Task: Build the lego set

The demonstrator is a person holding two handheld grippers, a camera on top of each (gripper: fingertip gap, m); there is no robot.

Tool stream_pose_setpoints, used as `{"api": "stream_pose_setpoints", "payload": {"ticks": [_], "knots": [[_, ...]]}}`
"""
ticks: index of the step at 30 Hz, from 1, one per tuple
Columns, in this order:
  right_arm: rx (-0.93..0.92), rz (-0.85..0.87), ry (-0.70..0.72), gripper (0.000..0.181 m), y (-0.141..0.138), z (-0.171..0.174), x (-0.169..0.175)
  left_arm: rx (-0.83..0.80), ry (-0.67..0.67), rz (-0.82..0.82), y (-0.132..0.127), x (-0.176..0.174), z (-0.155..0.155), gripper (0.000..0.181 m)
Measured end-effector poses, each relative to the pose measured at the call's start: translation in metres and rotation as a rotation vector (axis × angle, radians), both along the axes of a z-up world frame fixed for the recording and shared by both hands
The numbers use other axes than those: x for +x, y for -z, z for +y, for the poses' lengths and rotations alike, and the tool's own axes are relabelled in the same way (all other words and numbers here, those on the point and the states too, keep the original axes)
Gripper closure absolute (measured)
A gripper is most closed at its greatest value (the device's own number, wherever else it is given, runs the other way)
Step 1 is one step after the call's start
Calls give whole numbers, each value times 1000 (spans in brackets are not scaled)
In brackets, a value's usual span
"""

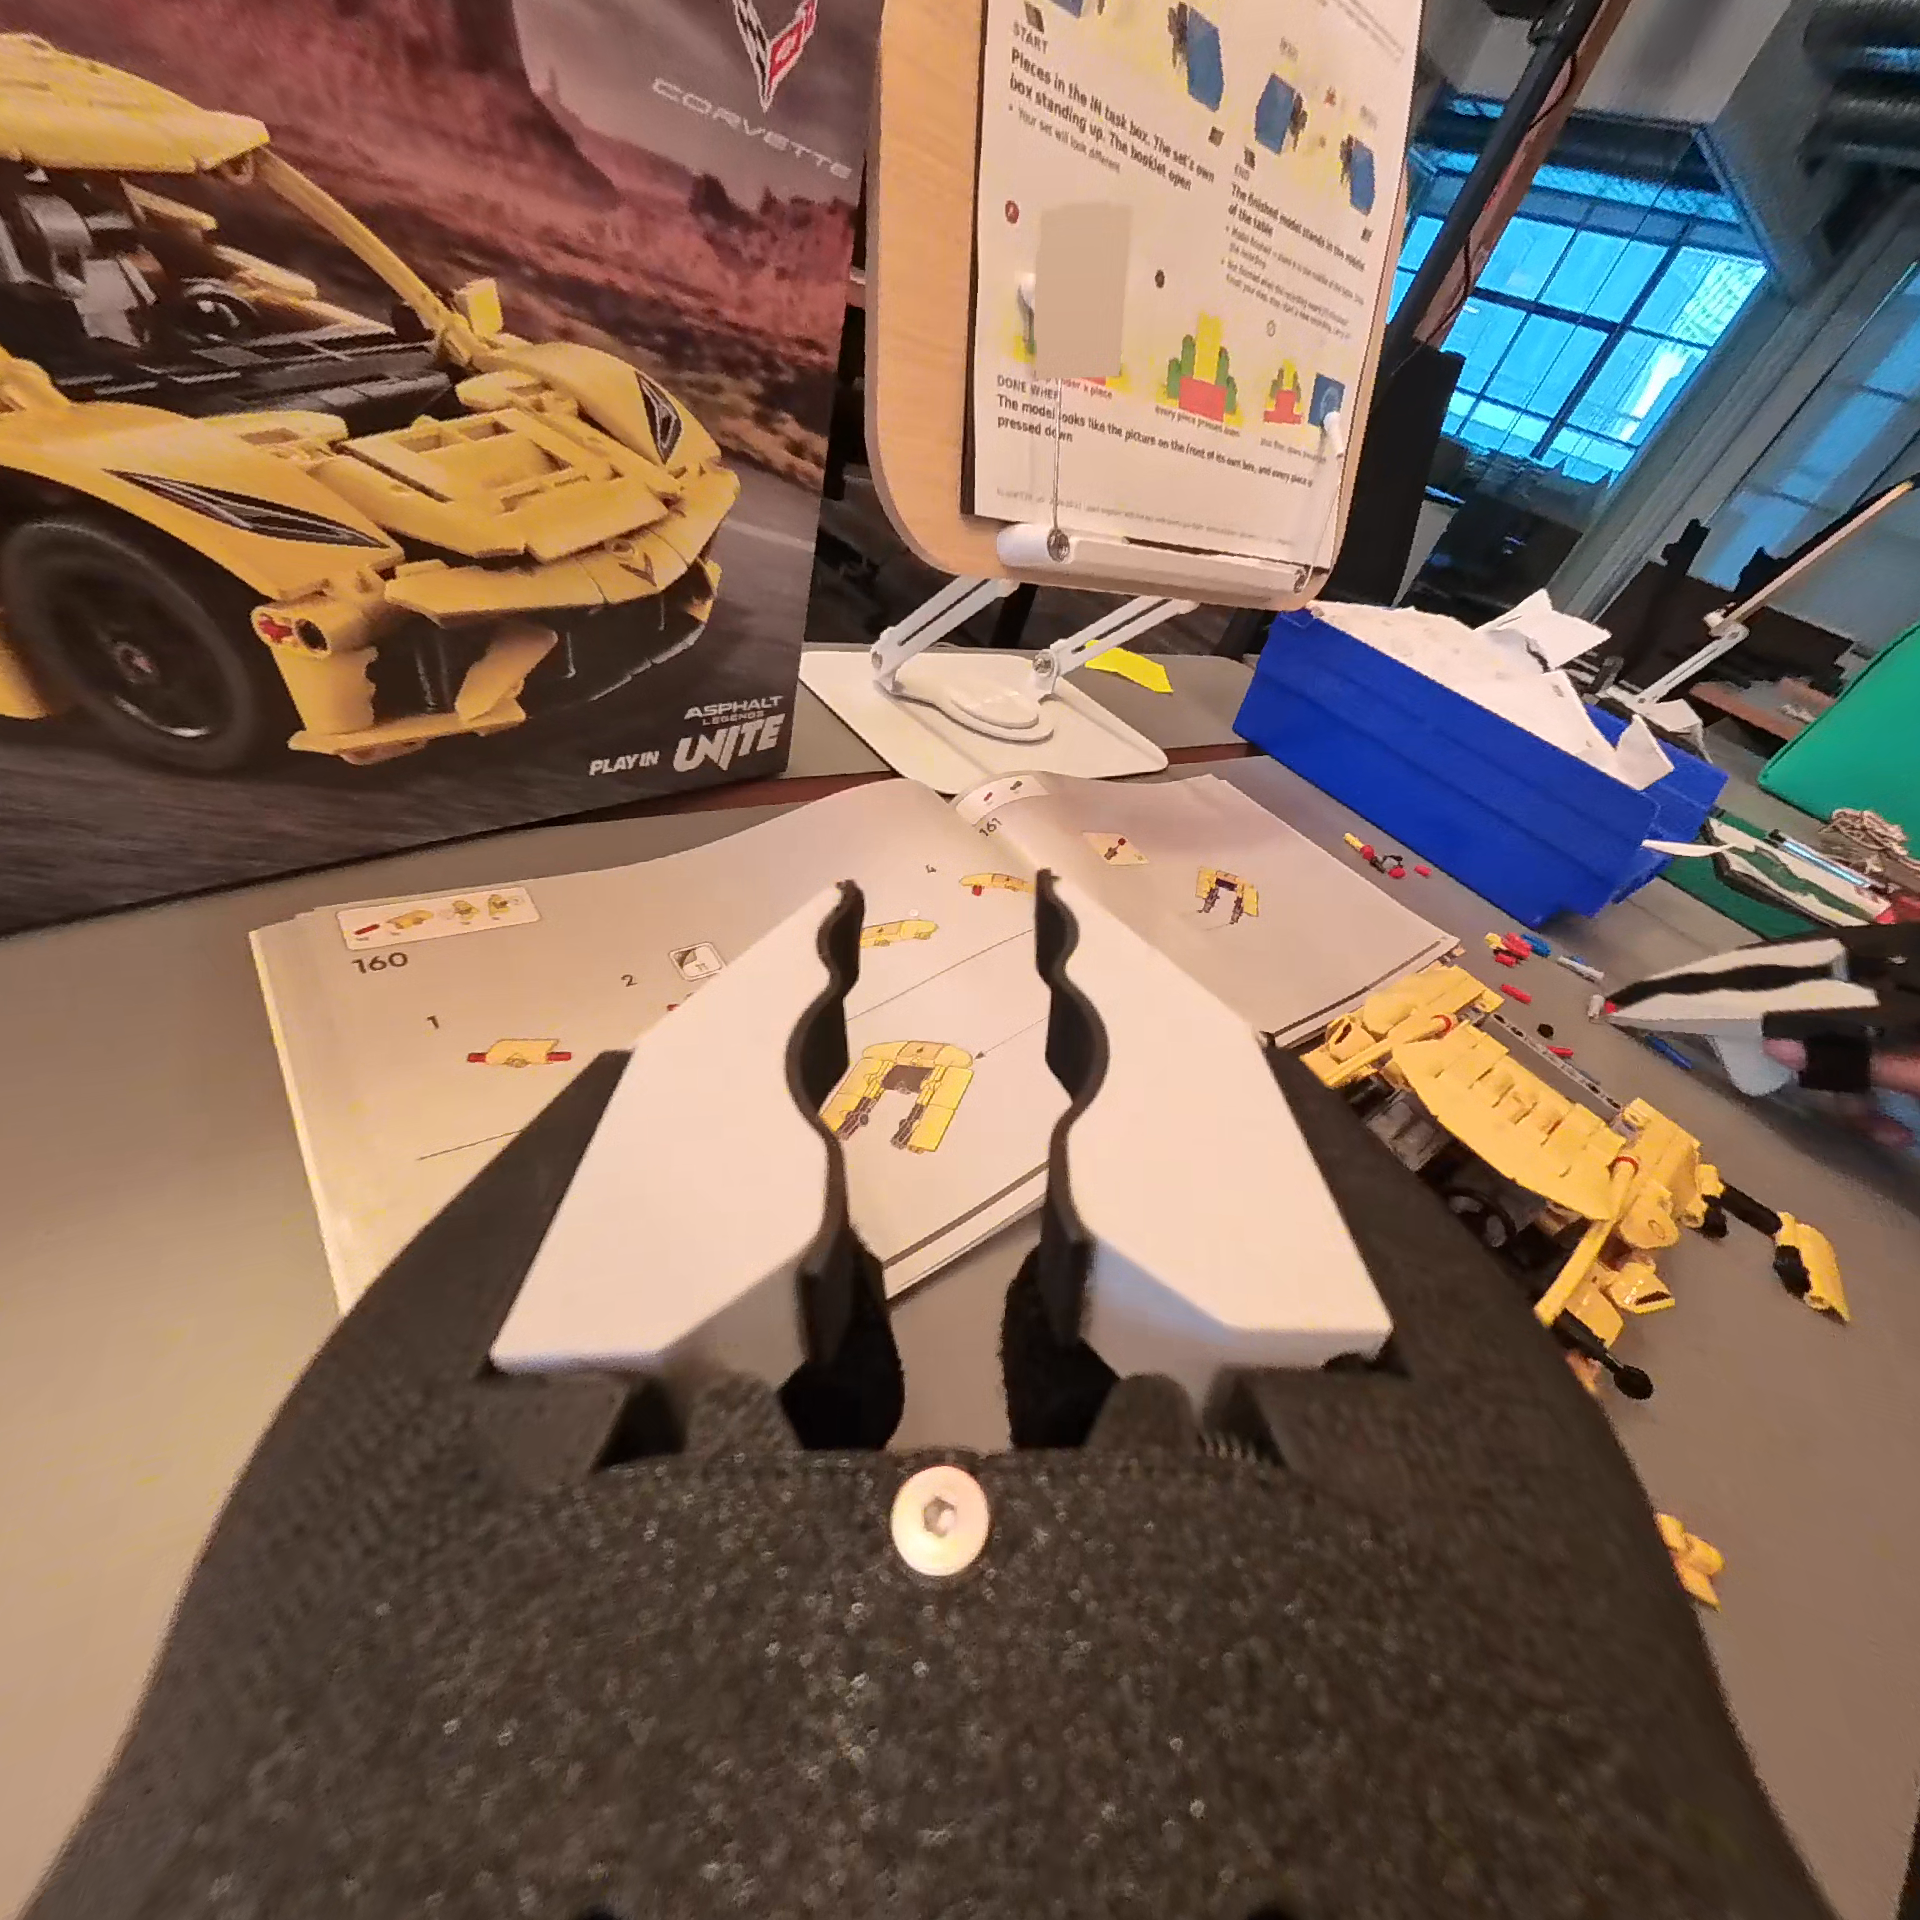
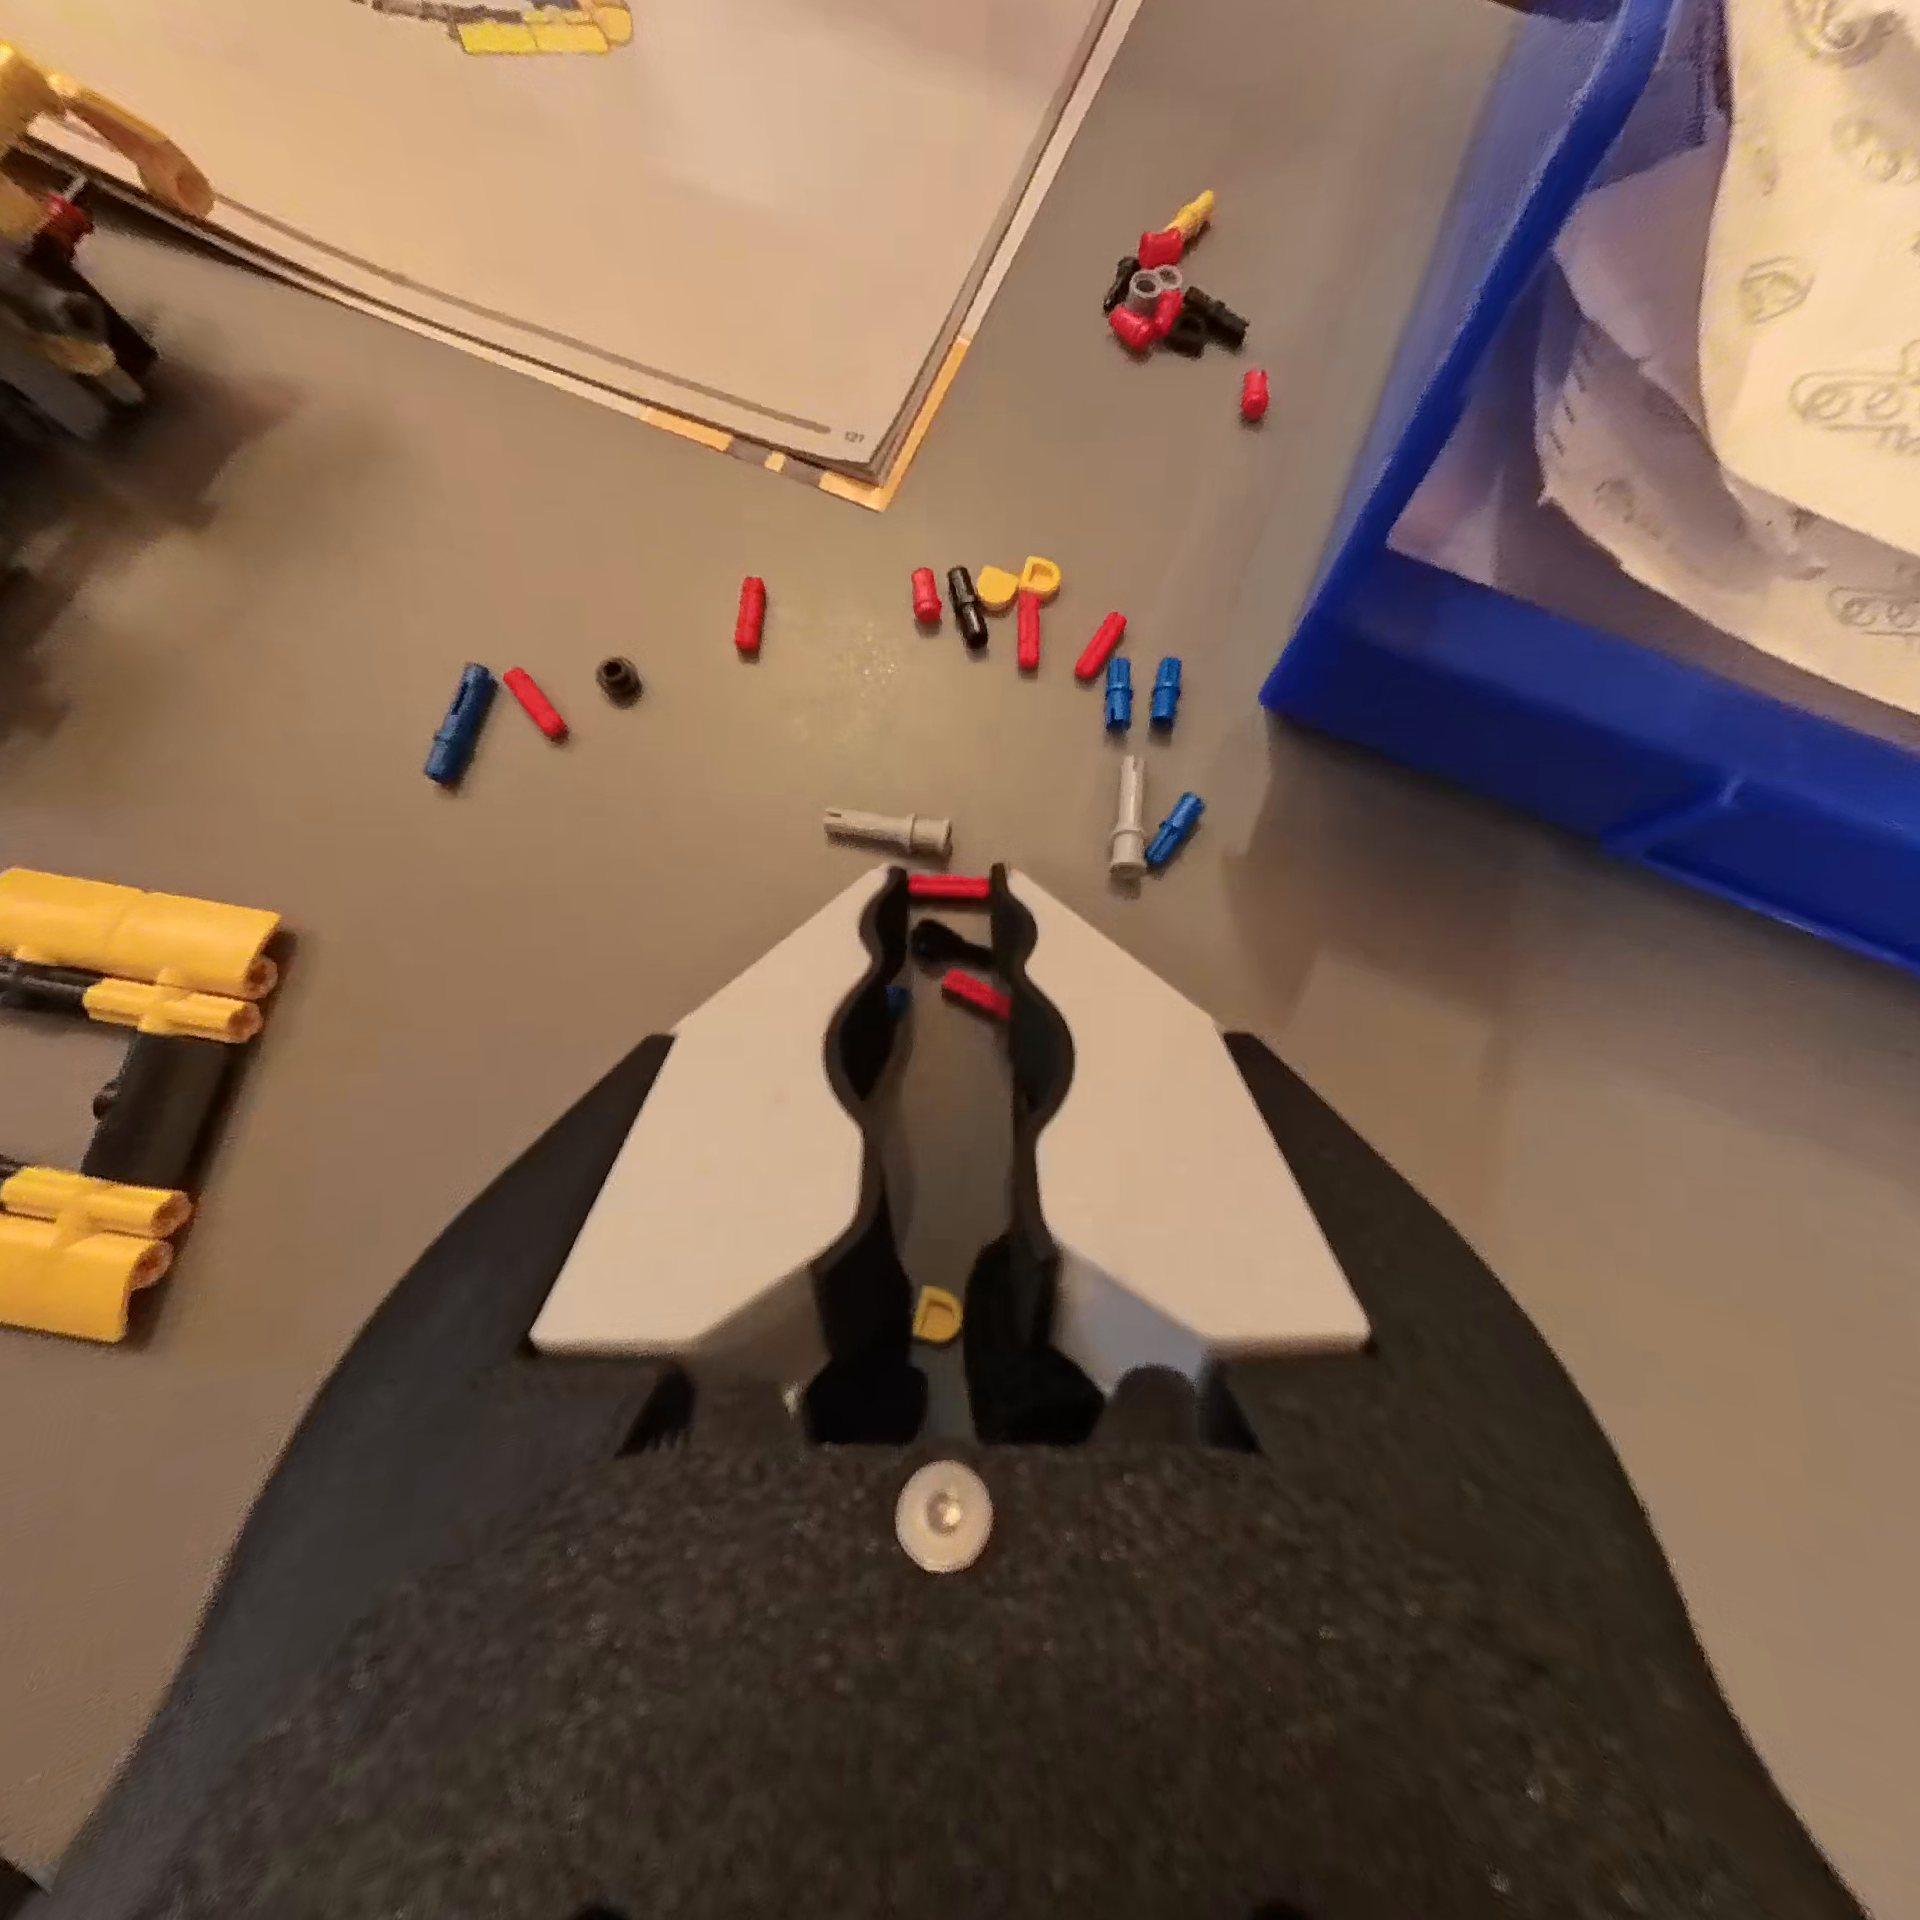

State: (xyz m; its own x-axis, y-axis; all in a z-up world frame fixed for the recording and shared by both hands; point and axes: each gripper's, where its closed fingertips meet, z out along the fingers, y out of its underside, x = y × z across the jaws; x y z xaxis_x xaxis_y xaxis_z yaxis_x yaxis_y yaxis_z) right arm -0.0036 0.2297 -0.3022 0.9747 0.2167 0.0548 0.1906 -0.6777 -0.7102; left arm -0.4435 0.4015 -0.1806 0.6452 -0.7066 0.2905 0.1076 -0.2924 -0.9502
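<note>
Meanwhile right tongs (image 2: 951,883) pinch one red pin (image 2: 949,885); left tongs (image 1: 945,904) spread, empty.

Left gripper (image 1: 945,904) jaws parted, empty; right gripper (image 2: 948,883) jaws pinching something.

Half-built yellow lego car (image 1: 1496,1132) beside scattered pins (image 2: 1029,623)

An industrial-style workshop or lab space. Ahead of the tool, a grey worktable (image 1: 125,1195) holds an instruction sheet on a white stand (image 1: 1143,312) and a blue parts bin (image 1: 1455,769). Beyond to the right are large gridded factory windows (image 1: 1579,332) and overhead ducting (image 1: 1860,94).
</note>
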Motion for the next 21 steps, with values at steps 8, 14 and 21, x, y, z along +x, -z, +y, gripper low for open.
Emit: {"api": "stream_pose_setpoints", "payload": {"ticks": [8, 14, 21], "knots": [[64, 92, -425, 166, -50, -25, -121, 18, -11, 61, 7, 1, 1, 149], [-31, 26, -796, 166, -16, -71, -259, 14, -17, 110, 15, 2, 0, 149], [-48, 27, -805, 166, 1, -76, -271, 18, 2, 124, 16, 7, -5, 149]]}}
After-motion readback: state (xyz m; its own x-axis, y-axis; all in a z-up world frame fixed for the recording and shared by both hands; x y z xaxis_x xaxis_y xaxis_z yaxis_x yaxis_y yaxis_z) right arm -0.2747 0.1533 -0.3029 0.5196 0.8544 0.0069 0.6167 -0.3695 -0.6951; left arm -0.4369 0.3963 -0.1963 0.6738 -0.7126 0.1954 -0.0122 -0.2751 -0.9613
